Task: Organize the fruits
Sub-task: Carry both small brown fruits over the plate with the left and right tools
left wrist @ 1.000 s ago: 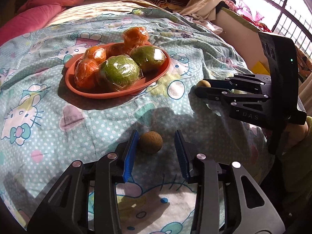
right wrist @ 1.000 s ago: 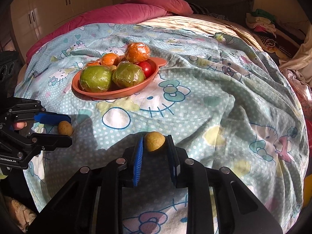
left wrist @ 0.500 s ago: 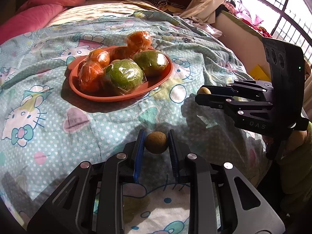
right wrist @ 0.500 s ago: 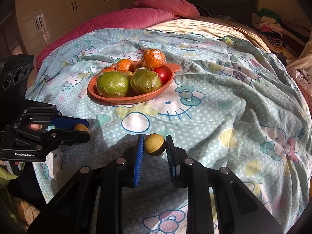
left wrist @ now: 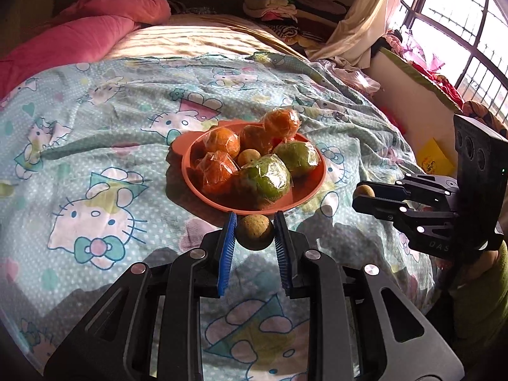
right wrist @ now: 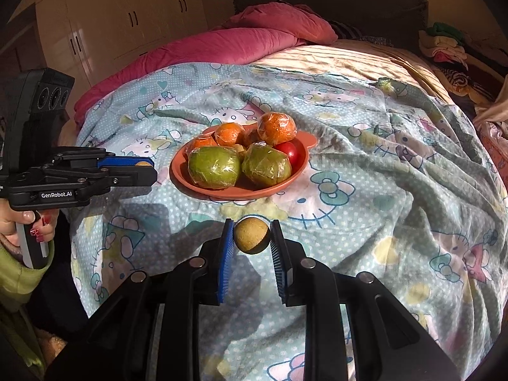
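Observation:
An orange plate (left wrist: 304,201) (right wrist: 181,174) on the bed holds several wrapped oranges (left wrist: 222,141), two wrapped green fruits (left wrist: 265,179) (right wrist: 214,166), a red fruit (right wrist: 290,152) and a small brown fruit (left wrist: 248,157). My left gripper (left wrist: 255,231) (right wrist: 144,170) is shut on a small brown round fruit (left wrist: 255,231), held above the sheet just in front of the plate's near rim. My right gripper (right wrist: 251,235) (left wrist: 362,195) is shut on a similar brown fruit (right wrist: 251,235) (left wrist: 364,190), to the right of the plate.
The bed carries a light blue cartoon-cat sheet (left wrist: 95,190) with folds on its right side (right wrist: 428,165). A pink quilt (left wrist: 79,41) lies at the head. Piled clothes (left wrist: 276,6) and a window ledge (left wrist: 412,73) are at the right. White cupboards (right wrist: 127,16) stand behind.
My left gripper has closed on the brown fruit and lifted it off the sheet toward the plate. My right gripper has risen with its fruit, and the plate looks nearer in both views.

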Tool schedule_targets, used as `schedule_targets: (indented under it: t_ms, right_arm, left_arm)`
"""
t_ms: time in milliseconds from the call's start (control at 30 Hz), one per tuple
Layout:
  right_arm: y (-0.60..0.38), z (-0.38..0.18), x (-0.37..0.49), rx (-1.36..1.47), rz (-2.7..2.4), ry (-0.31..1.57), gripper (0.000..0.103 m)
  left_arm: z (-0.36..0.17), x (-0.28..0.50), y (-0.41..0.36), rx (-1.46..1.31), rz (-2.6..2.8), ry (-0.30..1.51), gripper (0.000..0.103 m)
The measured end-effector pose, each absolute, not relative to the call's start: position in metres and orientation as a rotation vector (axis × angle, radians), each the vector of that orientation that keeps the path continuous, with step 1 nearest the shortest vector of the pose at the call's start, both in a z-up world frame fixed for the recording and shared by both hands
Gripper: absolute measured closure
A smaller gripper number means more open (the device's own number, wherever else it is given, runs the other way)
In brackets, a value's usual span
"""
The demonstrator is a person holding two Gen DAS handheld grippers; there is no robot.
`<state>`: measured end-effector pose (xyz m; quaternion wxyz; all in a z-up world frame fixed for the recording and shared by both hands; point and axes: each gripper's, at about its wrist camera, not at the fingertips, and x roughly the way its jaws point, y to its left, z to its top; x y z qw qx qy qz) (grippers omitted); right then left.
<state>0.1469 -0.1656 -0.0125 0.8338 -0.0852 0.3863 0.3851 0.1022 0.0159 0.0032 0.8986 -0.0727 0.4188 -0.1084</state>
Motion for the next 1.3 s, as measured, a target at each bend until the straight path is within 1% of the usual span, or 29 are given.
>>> schedule_targets:
  t_ms: [233, 800, 1300]
  right_arm:
    - [-0.153, -0.003, 0.153, -0.19, 0.828, 0.794, 0.081]
    - [-0.125, 0.007, 0.173, -0.24, 0.844, 0.758, 0.081]
    - [-0.113, -0.01, 0.174, -0.281, 0.852, 0.779, 0.081]
  left_arm:
    - [0.013, 0.117, 0.023, -0.142, -0.204, 0.847, 0.086]
    - [0.003, 0.135, 0.025, -0.147, -0.196, 0.863, 0.086]
    - [-0.011, 0.141, 0.023, -0.151, -0.202, 0.887, 0.086]
